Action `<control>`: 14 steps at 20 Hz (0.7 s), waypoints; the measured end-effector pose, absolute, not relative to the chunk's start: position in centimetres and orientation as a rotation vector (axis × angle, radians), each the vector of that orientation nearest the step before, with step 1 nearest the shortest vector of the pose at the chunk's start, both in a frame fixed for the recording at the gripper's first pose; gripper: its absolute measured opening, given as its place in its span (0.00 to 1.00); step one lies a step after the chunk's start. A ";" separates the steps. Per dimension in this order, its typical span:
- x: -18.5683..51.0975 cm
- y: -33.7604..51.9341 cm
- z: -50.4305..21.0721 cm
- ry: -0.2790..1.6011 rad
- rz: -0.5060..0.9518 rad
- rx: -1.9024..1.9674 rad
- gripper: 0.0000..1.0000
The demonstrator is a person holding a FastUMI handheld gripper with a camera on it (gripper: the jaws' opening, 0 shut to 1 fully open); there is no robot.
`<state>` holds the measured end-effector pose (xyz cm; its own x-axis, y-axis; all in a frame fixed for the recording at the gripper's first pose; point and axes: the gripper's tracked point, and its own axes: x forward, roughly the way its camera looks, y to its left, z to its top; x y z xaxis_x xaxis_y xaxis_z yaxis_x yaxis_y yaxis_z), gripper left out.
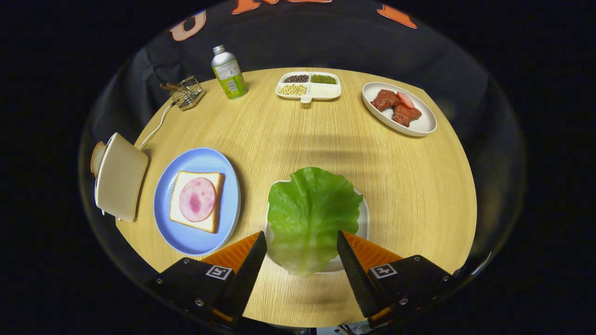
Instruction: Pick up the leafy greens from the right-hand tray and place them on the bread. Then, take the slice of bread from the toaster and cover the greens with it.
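A: Hovering over the near edge of the tabletop [409,186], the claw [301,251] is released, fingers spread wide and gripping nothing.

B: Noted. What lies between them?

A: The lettuce leaf [309,216]. Bright green, broad, ruffled edge, pale midrib running toward the claw. Its near end sits between the fingertips; whether they touch it I cannot tell. It covers most of a small white tray [363,218].

B: And the bread?

A: One slice of bread [184,197] lies flat on a blue plate [195,158], left of the leaf, with a round pink slice of ham [197,199] on top. Left again, a cream toaster [120,177] with a second slice [97,158] poking from it.

B: Far side?

A: A white oval plate [426,123] with reddish meat pieces, a divided dish [321,92] of beans and grains, a green-labelled bottle [228,72], and a small wire object [186,92] beside it.
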<state>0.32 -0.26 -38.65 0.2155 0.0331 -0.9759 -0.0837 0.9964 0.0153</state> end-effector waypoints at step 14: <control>2.1 -1.4 -42.6 1.441 0.004 -0.044 0.68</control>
<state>2.09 -1.42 -42.59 0.1300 -0.0236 -0.9912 -0.0295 0.9992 -0.0277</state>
